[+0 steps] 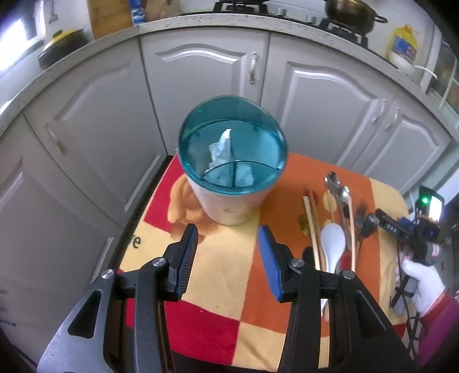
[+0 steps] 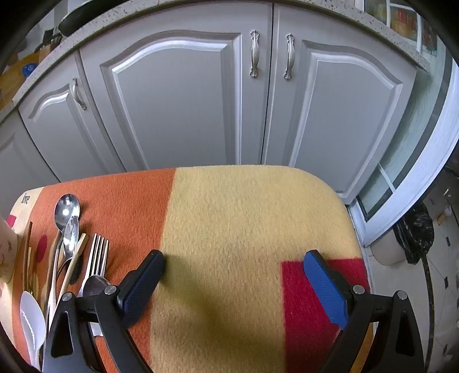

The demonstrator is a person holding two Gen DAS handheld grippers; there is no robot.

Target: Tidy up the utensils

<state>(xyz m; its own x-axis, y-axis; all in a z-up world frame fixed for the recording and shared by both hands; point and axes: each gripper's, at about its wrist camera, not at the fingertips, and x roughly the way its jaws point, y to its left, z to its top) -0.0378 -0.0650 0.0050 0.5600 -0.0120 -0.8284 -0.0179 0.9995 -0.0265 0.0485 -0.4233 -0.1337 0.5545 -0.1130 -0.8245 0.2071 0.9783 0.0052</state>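
Note:
A cream utensil holder [image 1: 229,206] with a teal divided rim stands on the patterned cloth [image 1: 221,275], crumpled paper inside. My left gripper [image 1: 228,238] is open and empty just in front of it. To its right lie metal spoons [image 1: 334,183], wooden chopsticks [image 1: 311,223] and a white spoon [image 1: 332,244]. In the right wrist view, the spoons [image 2: 67,212], a fork [image 2: 97,255] and the white spoon [image 2: 31,324] lie at the left. My right gripper [image 2: 233,262] is open and empty over the yellow cloth [image 2: 243,229].
Grey cabinet doors [image 2: 186,100] stand close behind the small table. A counter with a stove and a pot [image 1: 352,14] runs above them. The table edge drops off at left and right. A black bag [image 2: 416,235] sits on the floor at right.

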